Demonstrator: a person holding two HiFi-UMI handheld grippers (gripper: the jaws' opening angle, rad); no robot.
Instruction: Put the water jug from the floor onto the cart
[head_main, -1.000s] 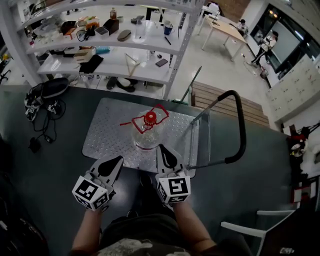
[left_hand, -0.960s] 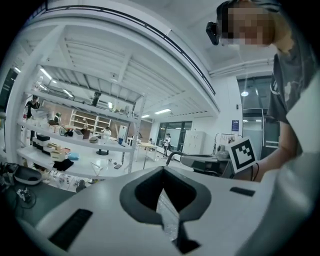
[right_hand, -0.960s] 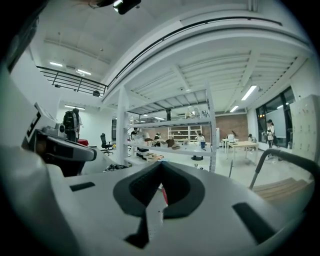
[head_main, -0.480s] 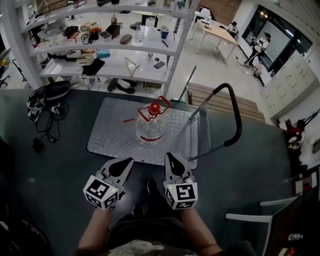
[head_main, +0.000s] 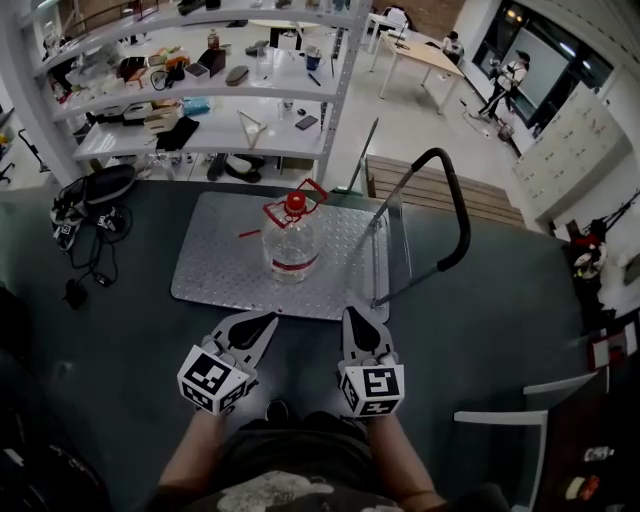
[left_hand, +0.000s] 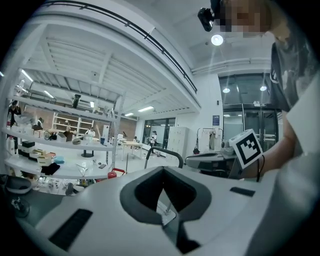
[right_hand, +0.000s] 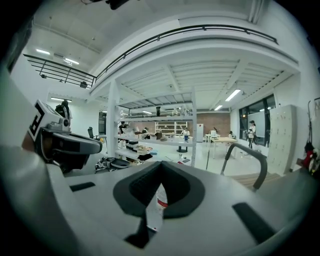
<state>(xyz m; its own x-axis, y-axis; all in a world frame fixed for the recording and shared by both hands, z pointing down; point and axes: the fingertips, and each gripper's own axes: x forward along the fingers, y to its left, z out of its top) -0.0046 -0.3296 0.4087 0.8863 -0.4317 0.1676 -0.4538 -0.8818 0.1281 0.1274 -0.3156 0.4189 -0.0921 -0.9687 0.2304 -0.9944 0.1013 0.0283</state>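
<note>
Head view: the water jug (head_main: 291, 245) stands upright on the cart's (head_main: 215, 275) metal deck, at the centre of the frame. The left claw (head_main: 263, 322) and right claw (head_main: 356, 316) hang at lower centre, well apart from it, each pressed together on nothing. The jug looks heavy, with smooth, slippery plastic walls. Its red handle (head_main: 303, 193) at the neck seems the surest hold.

The left tool (head_main: 260, 324) and right tool (head_main: 357, 320) have drawn back from the water jug (head_main: 292, 242).
</note>
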